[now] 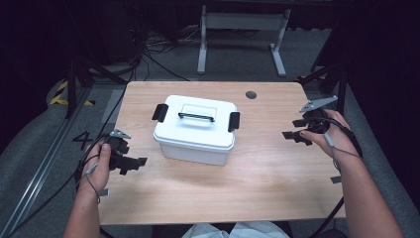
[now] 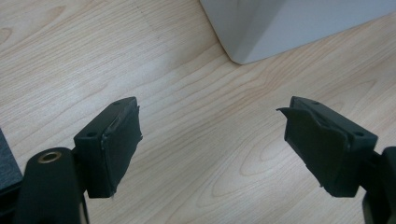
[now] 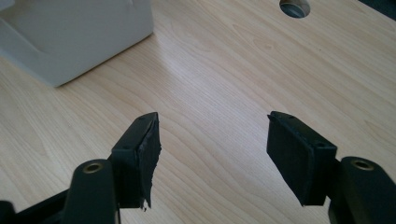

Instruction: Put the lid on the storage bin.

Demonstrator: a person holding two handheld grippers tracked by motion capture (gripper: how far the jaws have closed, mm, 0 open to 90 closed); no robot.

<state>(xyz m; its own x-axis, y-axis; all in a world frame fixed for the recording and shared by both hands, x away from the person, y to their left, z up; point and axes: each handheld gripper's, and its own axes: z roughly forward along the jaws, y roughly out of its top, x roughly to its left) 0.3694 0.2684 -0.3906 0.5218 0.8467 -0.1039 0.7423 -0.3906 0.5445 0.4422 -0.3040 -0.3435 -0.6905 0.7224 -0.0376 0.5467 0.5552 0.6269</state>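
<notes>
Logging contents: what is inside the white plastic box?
The white plastic box is closed: its lid, black handle and two black latches show. Its contents are hidden.

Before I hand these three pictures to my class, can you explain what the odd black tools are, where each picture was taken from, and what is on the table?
A person sits at a wooden table with a hand-held tool in each hand. Each tool ends in two black jaws that pinch things. The wide picture comes from a camera fixed above, looking down. There the left gripper is at the left and the right gripper at the right. The other two pictures come from small cameras riding on the grippers, looking along their jaws. Between the hands stands a white lidded storage box with a black carry handle and black side latches. Both grippers are open and hold nothing.
</notes>
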